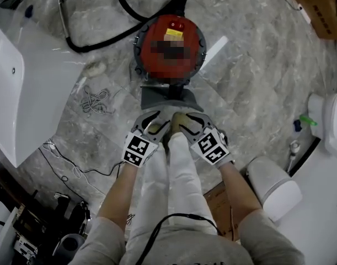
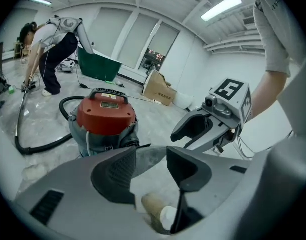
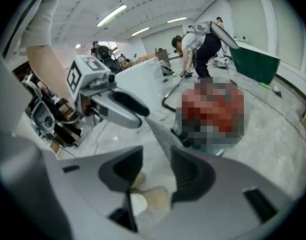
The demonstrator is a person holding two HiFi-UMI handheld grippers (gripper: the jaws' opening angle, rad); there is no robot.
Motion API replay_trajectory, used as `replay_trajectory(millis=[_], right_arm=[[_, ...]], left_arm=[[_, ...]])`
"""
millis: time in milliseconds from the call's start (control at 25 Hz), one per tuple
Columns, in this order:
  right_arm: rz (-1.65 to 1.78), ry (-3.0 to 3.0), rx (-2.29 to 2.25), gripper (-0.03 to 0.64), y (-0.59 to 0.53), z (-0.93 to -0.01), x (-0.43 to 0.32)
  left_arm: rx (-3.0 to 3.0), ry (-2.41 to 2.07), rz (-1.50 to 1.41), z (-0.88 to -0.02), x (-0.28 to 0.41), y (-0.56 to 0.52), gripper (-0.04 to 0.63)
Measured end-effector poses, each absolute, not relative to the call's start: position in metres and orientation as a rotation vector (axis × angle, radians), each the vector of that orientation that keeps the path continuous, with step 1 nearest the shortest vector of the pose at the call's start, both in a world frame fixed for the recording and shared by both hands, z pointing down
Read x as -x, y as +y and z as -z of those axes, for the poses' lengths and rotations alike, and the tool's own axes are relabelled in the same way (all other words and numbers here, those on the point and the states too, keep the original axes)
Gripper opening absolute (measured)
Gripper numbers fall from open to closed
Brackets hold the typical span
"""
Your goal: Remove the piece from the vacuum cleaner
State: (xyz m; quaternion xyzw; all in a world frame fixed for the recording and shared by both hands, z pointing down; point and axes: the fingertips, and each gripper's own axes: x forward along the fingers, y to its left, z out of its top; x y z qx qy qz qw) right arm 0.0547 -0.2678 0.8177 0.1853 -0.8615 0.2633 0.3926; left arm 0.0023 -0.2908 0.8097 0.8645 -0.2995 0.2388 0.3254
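Your left hand-held gripper and right hand-held gripper hang side by side, angled down over your legs. Both have their jaws apart and grip nothing: only the marble floor and a shoe tip show between them. The vacuum cleaner, a red lid over a grey body, stands upright on the floor just ahead of both jaws, untouched. Its black hose curls away to your left. Another person bends over farther down the room.

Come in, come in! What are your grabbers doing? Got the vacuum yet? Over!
Left gripper, right gripper both open, empty. Vacuum cleaner ahead on floor, untouched. Hose loops off to the side, not blocking.
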Motion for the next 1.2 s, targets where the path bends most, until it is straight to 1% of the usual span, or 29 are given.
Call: replay_trajectory(millis=[160, 240, 360, 520, 760, 920, 960, 1000, 1080, 1200], right_arm=[[-0.599, -2.097, -0.474, 0.2, -0.281, -0.851, -0.072], [-0.556, -2.04, -0.432, 0.242, -0.283, -0.866, -0.078], [-0.474, -1.988, -0.358, 0.279, -0.286, -0.886, -0.083], [-0.399, -1.984, -0.316, 0.285, -0.292, -0.906, -0.082], [-0.313, -1.969, -0.309, 0.284, -0.3, -0.925, -0.069], [-0.26, -1.961, -0.299, 0.282, -0.301, -0.929, -0.065], [-0.248, -1.971, -0.303, 0.278, -0.302, -0.927, -0.064], [-0.235, -1.983, -0.311, 0.259, -0.304, -0.924, -0.062], [-0.212, -1.995, -0.334, 0.124, -0.308, -0.919, -0.06], [-0.196, -1.99, -0.357, 0.087, -0.312, -0.917, -0.061]], left_arm=[[-2.313, -0.851, -0.771, -0.832, 0.004, -0.309, 0.258], [-2.308, -0.878, -0.847, -0.848, 0.011, -0.313, 0.311], [-2.316, -0.886, -0.973, -0.87, 0.021, -0.315, 0.348], [-2.417, -0.764, -1.197, -0.892, 0.017, -0.316, 0.368], [-2.536, -0.443, -1.519, -0.921, 0.006, -0.311, 0.37], [-2.529, -0.356, -1.637, -0.933, 0.003, -0.304, 0.368], [-2.534, -0.356, -1.642, -0.933, 0.002, -0.304, 0.365], [-2.544, -0.365, -1.644, -0.932, 0.0, -0.304, 0.347], [-2.571, -0.405, -1.646, -0.928, -0.002, -0.307, 0.258], [-2.581, -0.471, -1.649, -0.925, -0.001, -0.31, 0.135]])
